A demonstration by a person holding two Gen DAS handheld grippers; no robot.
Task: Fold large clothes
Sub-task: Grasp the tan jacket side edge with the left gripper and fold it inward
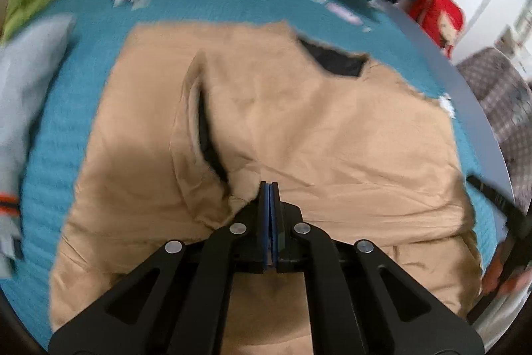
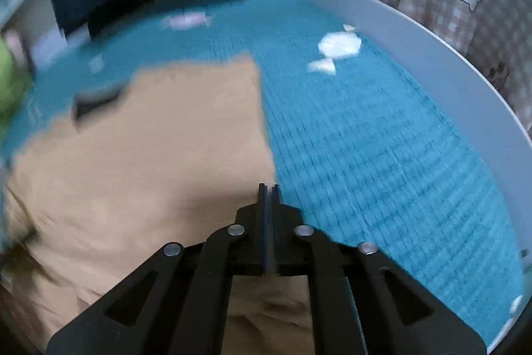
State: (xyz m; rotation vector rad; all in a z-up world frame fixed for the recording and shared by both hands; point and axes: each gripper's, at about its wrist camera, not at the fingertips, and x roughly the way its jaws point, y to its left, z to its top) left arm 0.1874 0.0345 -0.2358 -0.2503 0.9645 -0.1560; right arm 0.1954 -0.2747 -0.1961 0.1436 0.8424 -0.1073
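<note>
While both grippers point down over it, the tan garment (image 1: 299,128) lies spread w/ a few creases on a teal knit cover (image 2: 382,155), dark lining showing at its far edge. Left gripper (image 1: 269,188) jaws are pressed together above the cloth's middle, nothing between them. Right gripper (image 2: 269,190) jaws likewise closed on nothing, at the garment's right edge.

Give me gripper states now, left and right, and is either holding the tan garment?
Left gripper: closed over the tan garment; a hold on cloth cannot be told.
Right gripper: closed at the garment's edge; a hold cannot be told.
</note>
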